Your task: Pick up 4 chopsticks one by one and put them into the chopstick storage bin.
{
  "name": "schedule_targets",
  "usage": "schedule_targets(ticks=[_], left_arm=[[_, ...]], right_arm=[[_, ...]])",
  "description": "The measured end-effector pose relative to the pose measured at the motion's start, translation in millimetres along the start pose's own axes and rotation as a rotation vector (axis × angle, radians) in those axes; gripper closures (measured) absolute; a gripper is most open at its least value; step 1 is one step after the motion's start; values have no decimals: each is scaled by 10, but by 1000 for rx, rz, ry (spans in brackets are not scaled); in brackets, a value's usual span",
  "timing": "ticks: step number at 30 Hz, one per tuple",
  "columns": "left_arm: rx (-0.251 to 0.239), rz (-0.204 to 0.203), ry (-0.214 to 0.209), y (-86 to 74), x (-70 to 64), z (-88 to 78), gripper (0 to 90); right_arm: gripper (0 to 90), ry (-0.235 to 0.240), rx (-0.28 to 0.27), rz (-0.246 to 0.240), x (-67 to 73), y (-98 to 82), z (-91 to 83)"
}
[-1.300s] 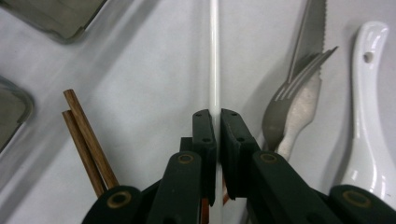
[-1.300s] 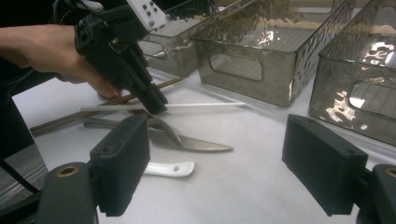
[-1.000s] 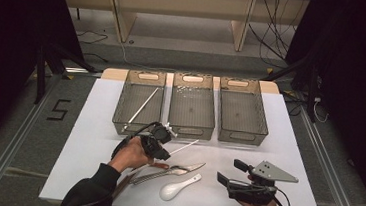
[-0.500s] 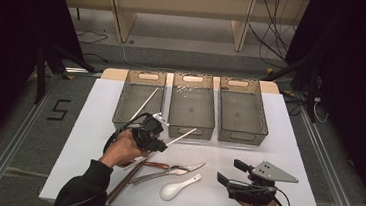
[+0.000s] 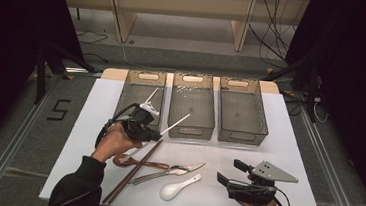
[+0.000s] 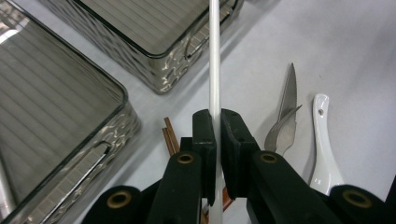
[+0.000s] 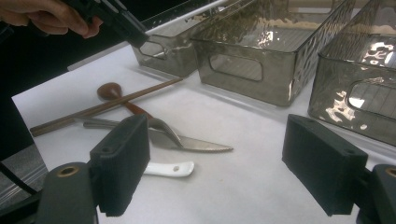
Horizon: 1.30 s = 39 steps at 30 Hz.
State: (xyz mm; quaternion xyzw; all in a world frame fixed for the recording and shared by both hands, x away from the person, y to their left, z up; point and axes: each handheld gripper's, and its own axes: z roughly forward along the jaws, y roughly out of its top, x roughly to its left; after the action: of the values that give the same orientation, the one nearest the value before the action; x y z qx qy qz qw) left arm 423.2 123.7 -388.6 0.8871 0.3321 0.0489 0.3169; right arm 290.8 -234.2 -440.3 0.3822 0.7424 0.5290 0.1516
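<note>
My left gripper (image 5: pixel 157 134) is shut on a white chopstick (image 5: pixel 176 123), held above the table in front of the left bin (image 5: pixel 124 98). In the left gripper view the white chopstick (image 6: pixel 215 70) runs straight up between the pressed jaws of the left gripper (image 6: pixel 217 122) and out over a bin's corner. Another white chopstick (image 5: pixel 150 96) leans inside the left bin. My right gripper (image 5: pixel 229 170) rests open at the table's near right, nothing between its jaws. In the right gripper view, the right gripper (image 7: pixel 217 158) faces the cutlery, with the other hand's gripper (image 7: pixel 123 25) at the top left.
Brown chopsticks (image 5: pixel 132 172), a wooden spoon (image 5: pixel 125 159), a metal knife and fork (image 5: pixel 177 171) and a white ceramic spoon (image 5: pixel 176 188) lie near the table's front. The middle bin (image 5: pixel 191 132) and right bin (image 5: pixel 243 137) stand side by side behind them.
The left gripper has risen and moved left and away from the cutlery pile, carrying the white chopstick toward the left bin. The right gripper has stayed put.
</note>
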Motion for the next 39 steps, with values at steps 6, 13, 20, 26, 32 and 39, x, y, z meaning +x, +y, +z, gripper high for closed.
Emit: schedule_targets(ticks=[6,13,20,26,32,39], left_arm=[[-26,-4,10,6,73,-93,849],[-63,-29,34,27,200,-205,849],[-97,-82,73,77,427,-263,848],[-127,-124,113,131,615,-280,848],[-144,-136,152,250,754,-314,848],[-154,-141,212,399,910,-330,848]], right_arm=[[238,0,4,-1,-1,-3,5],[238,0,3,2,-6,-5,6],[238,0,4,4,-7,-7,10],[238,1,5,4,-9,-8,11],[238,1,4,4,-10,-7,12],[238,3,4,6,-12,-8,12]])
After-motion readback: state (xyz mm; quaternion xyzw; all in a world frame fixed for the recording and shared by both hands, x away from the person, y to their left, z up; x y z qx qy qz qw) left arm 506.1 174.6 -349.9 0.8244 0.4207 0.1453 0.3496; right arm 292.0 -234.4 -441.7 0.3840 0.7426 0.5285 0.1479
